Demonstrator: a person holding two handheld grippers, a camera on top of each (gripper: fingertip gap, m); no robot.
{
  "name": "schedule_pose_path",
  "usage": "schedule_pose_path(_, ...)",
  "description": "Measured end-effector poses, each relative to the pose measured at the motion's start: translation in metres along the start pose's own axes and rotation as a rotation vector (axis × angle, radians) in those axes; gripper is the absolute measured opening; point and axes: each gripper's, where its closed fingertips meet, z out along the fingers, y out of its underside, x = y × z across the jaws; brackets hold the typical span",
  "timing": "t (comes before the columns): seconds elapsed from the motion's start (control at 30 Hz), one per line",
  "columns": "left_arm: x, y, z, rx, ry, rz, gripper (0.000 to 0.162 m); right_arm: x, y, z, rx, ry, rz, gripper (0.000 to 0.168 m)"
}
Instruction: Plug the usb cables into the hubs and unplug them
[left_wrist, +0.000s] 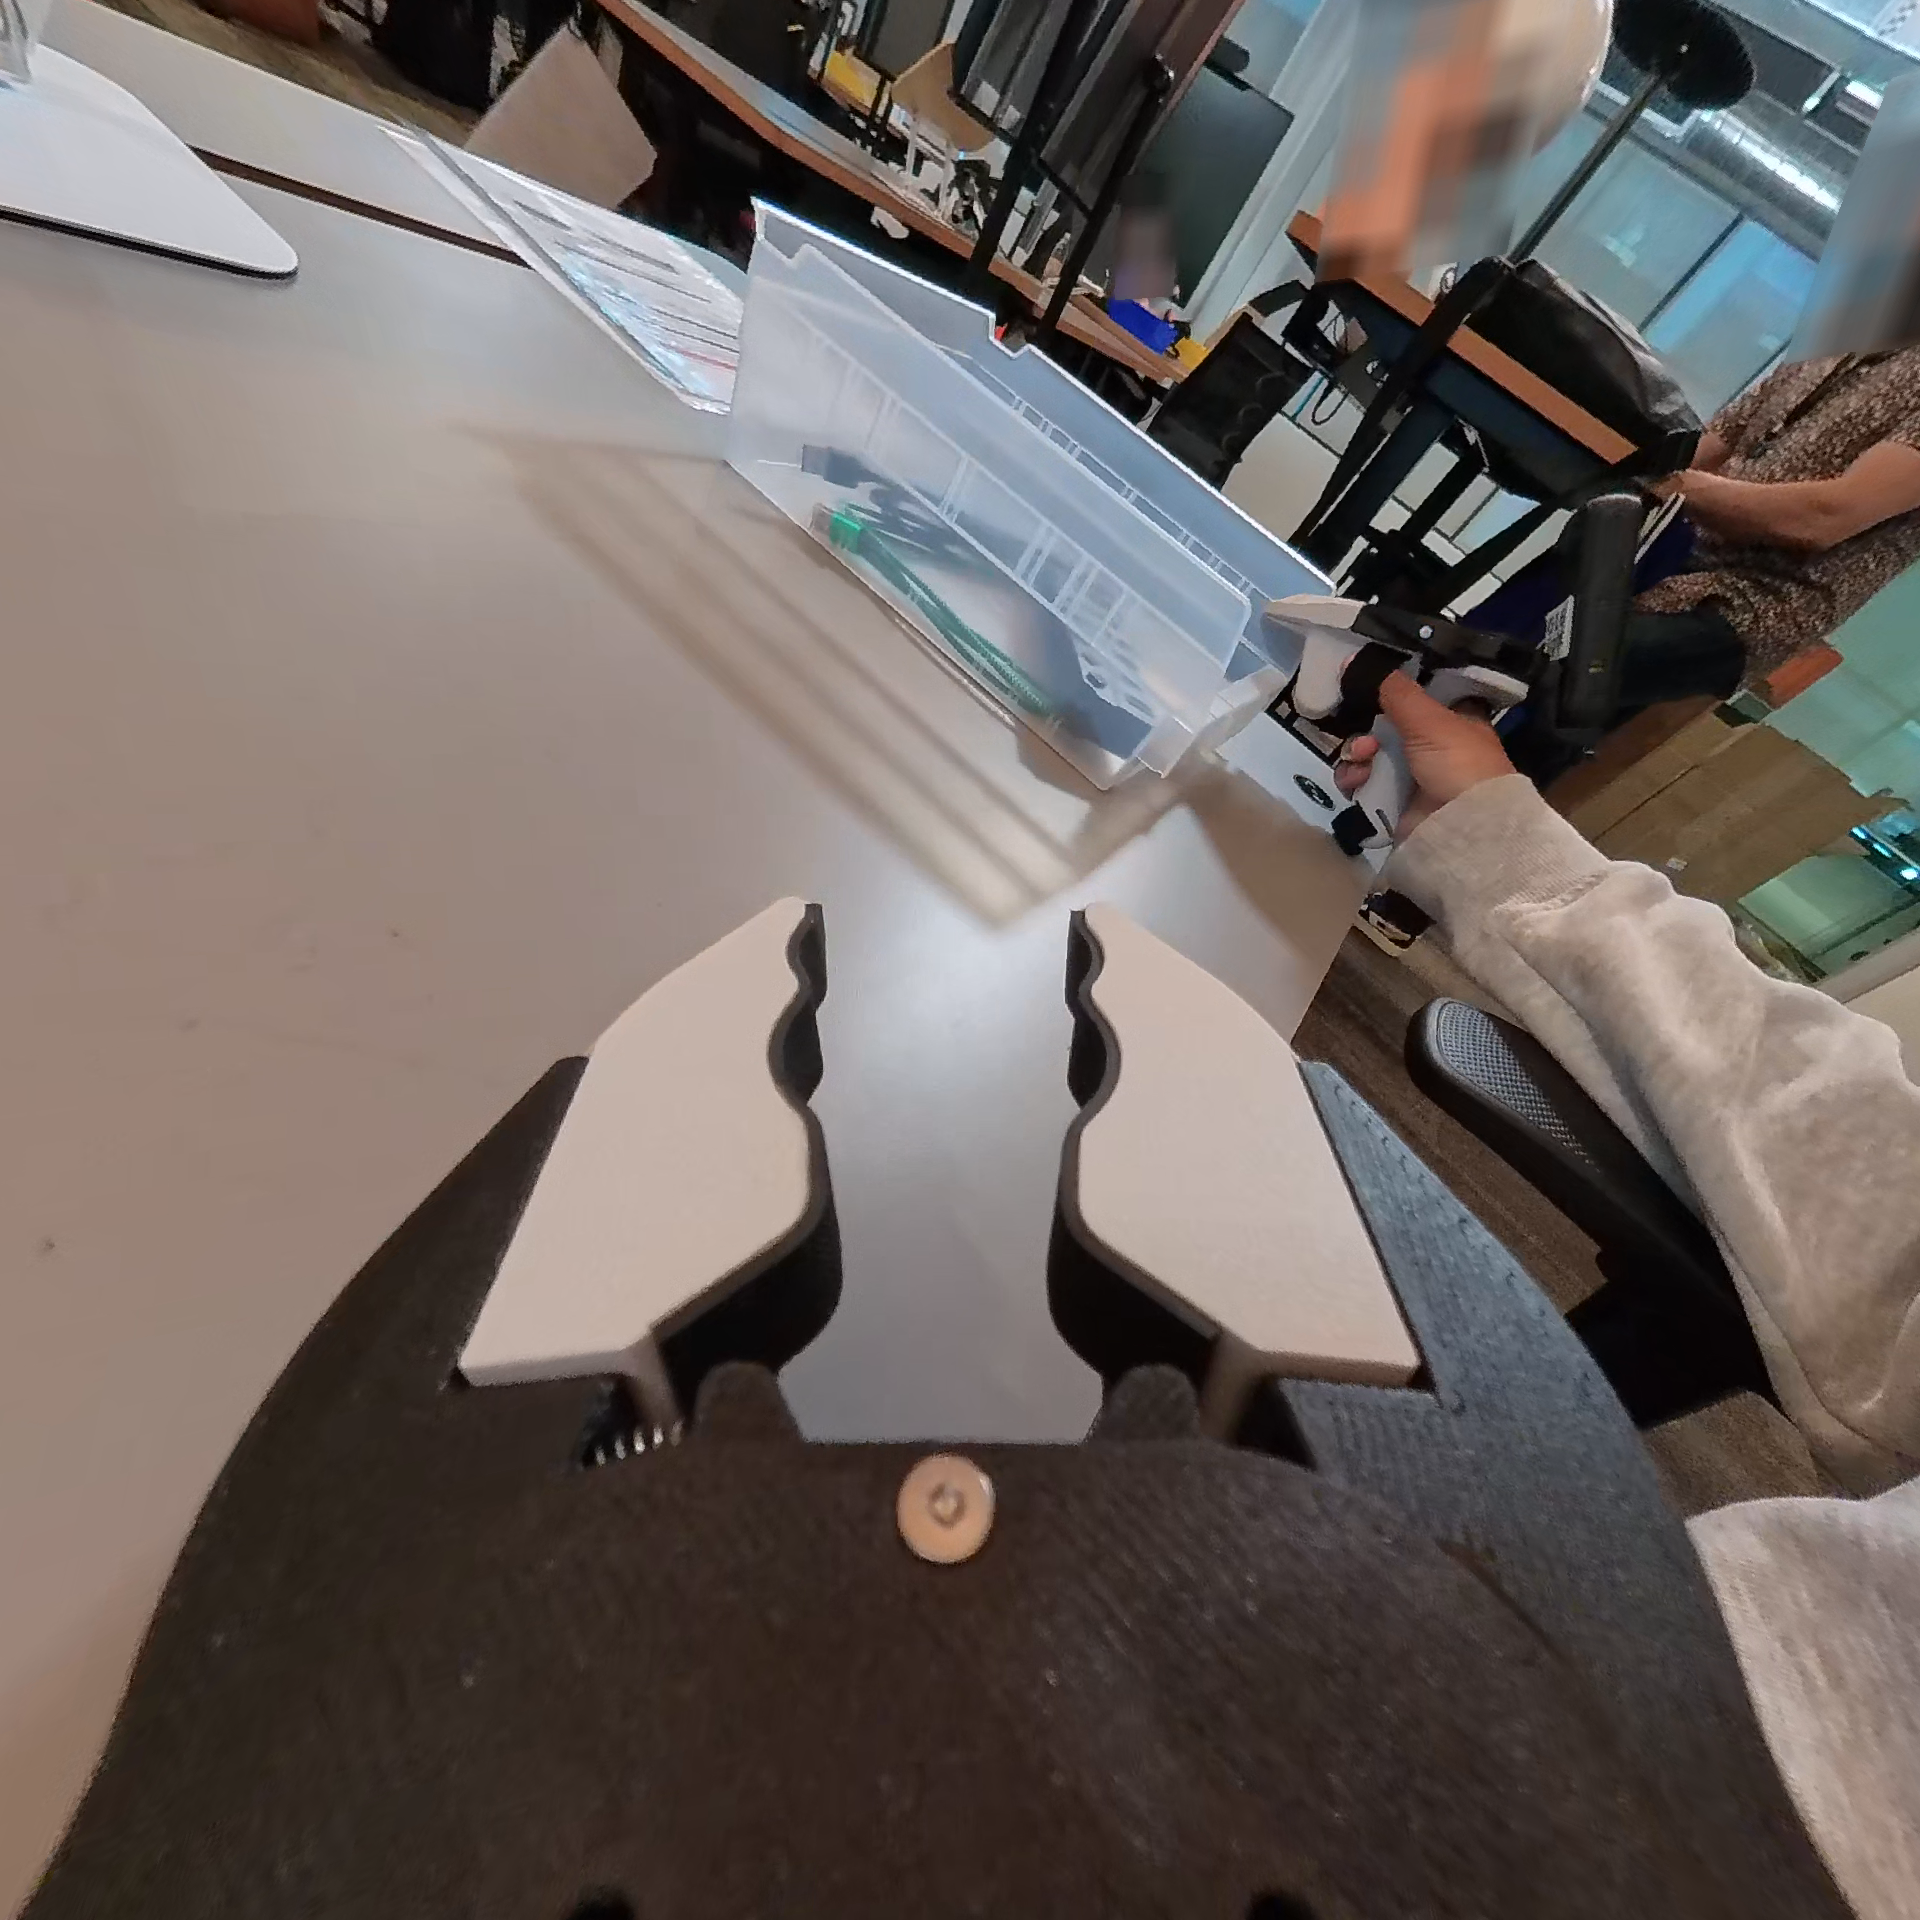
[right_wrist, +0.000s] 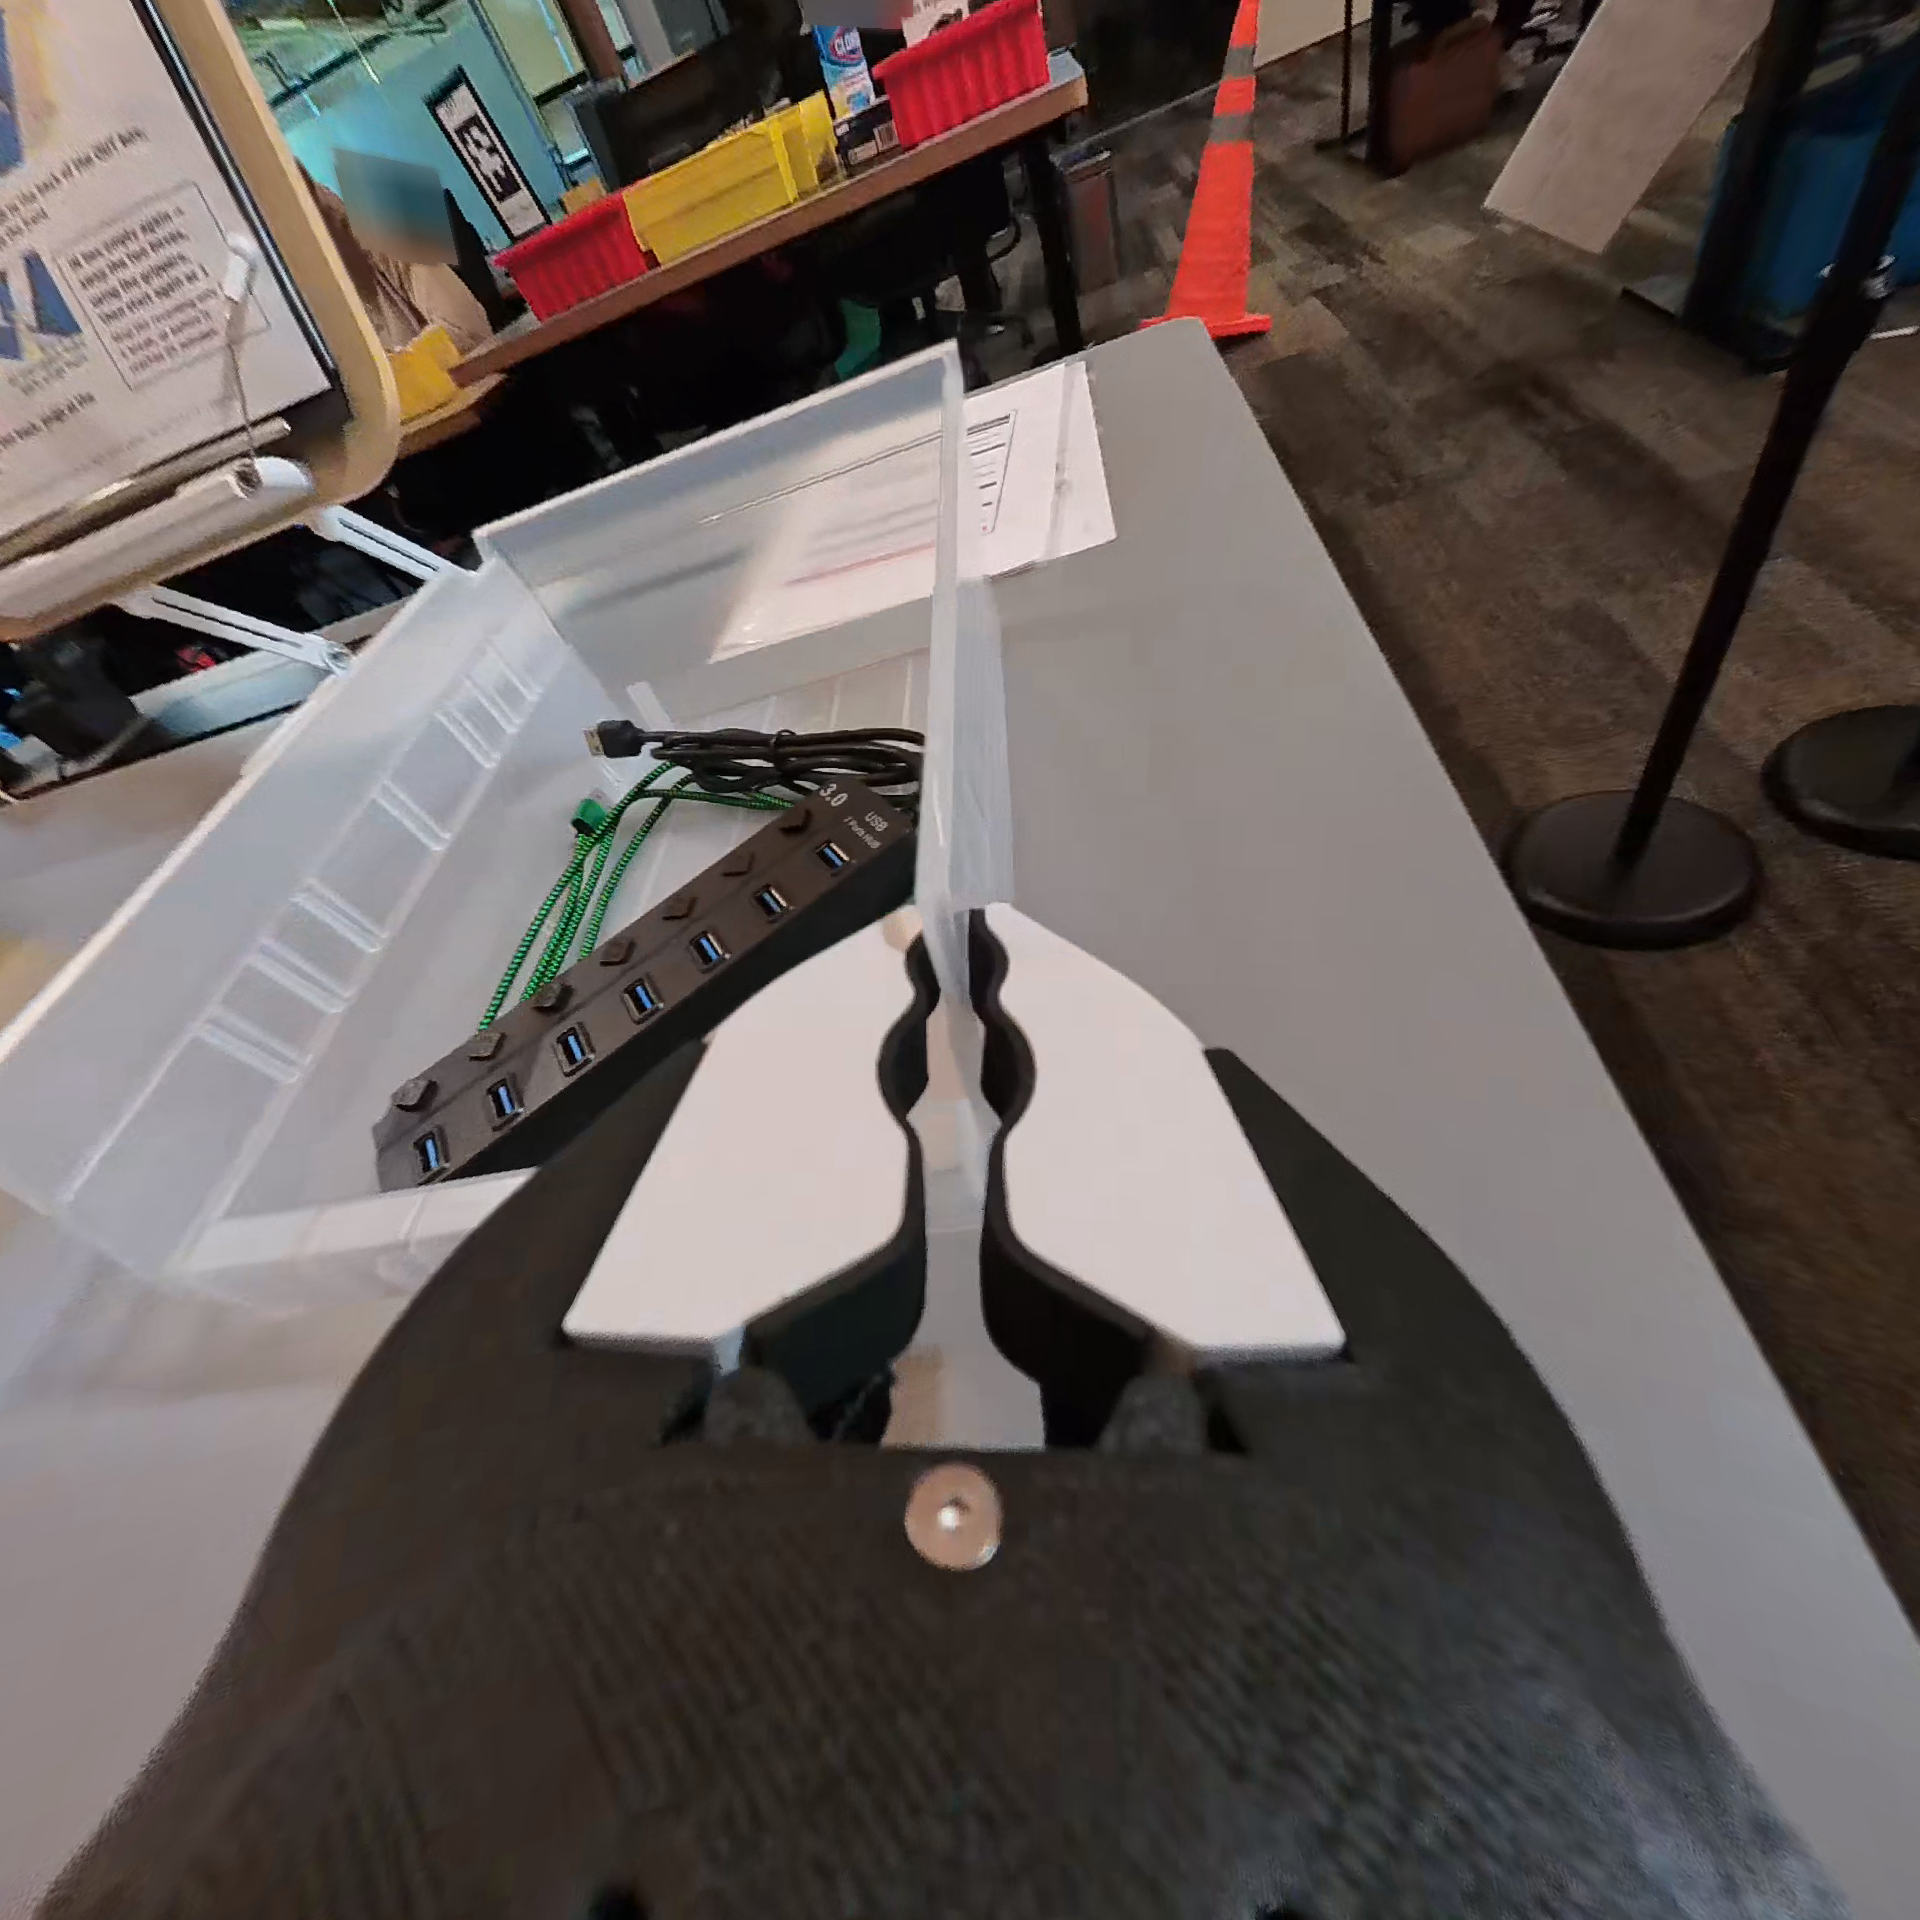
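A clear plastic bin stands tilted on the grey table. In it lie a black multi-port USB hub, a green braided cable and a black USB cable. My right gripper is shut on the bin's right wall, one finger on each side. In the left wrist view the bin is ahead to the right, with the green cable and a black plug inside, and the right gripper is at its near end. My left gripper is open and empty above the table.
A printed sheet lies on the table behind the bin. A white monitor base sits at the far left. The table's right edge drops to the floor, with black stanchion bases and an orange cone. A chair armrest is at my right.
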Motion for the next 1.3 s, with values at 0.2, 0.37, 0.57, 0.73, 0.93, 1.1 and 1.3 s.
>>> schedule_pose_path(0.2,0.0,0.0,0.0,-0.001,0.004,-0.006,0.045,0.0,0.0,0.0,0.002,-0.005,0.012,0.005)
schedule_pose_path(0.37,0.0,0.0,0.0,-0.001,0.006,-0.014,0.045,-0.001,0.0,-0.001,0.0,-0.009,0.011,0.005)
schedule_pose_path(0.57,-0.001,0.0,0.001,-0.003,0.009,-0.019,0.045,-0.001,0.0,-0.001,0.002,-0.003,0.013,0.006)
schedule_pose_path(0.73,0.0,0.003,0.003,-0.025,0.033,-0.044,0.044,-0.005,-0.023,-0.014,0.09,0.069,0.027,0.026)
schedule_pose_path(0.93,-0.006,0.002,0.004,-0.028,0.058,-0.128,0.044,-0.113,-0.075,-0.043,0.393,-0.081,-0.175,0.024)
schedule_pose_path(1.1,-0.026,-0.02,-0.006,0.049,0.008,-0.111,0.045,-0.254,-0.034,-0.021,0.328,-0.434,-0.258,0.024)
schedule_pose_path(1.3,-0.102,-0.086,-0.075,0.256,-0.403,0.121,0.051,-0.356,0.041,-0.007,0.099,-0.749,-0.384,0.017)
